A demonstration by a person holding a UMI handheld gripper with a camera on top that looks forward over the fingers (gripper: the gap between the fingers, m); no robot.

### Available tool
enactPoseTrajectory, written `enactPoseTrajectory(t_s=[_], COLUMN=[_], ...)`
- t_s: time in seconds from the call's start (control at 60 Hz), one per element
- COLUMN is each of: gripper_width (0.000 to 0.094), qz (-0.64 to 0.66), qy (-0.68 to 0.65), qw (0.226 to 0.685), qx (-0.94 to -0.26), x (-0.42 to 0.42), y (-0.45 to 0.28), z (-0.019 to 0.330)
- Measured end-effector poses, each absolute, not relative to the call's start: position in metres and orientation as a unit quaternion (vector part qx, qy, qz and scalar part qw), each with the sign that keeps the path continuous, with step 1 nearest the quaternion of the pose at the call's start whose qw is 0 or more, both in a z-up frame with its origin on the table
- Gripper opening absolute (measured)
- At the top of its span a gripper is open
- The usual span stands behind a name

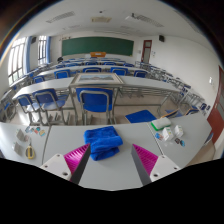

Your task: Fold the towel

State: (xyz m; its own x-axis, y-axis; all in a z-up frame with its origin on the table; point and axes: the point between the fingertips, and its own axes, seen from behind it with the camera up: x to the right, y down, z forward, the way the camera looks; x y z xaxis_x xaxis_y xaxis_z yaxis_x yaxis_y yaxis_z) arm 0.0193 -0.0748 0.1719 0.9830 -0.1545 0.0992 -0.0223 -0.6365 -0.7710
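Note:
A blue towel (102, 141) lies crumpled in a heap on the grey table (110, 168), just ahead of my fingers and a little toward the left one. My gripper (111, 158) is open and empty. Its two magenta pads, the left (77, 154) and the right (145, 157), stand wide apart above the table's near part. The towel's near edge reaches about level with the left fingertip without touching it.
A blue and white cloth (141, 117) lies at the table's far right, with small white items (170, 131) beside it. Small items (33, 131) sit at the table's left. A blue chair (95, 101) stands just beyond the table, then rows of desks and a green chalkboard (98, 46).

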Motion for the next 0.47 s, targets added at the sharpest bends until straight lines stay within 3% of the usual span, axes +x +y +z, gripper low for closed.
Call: enactPoseTrajectory(t_s=[0.2,0.467], gripper_width=[0.0849,0.0847], qz=[-0.103,-0.102], qy=[0.074,0.103], qw=[0.427,0.431], qx=[-0.895,-0.891], x=[-0.008,-0.019], y=[-0.132,-0.174], z=[0.198,0.208])
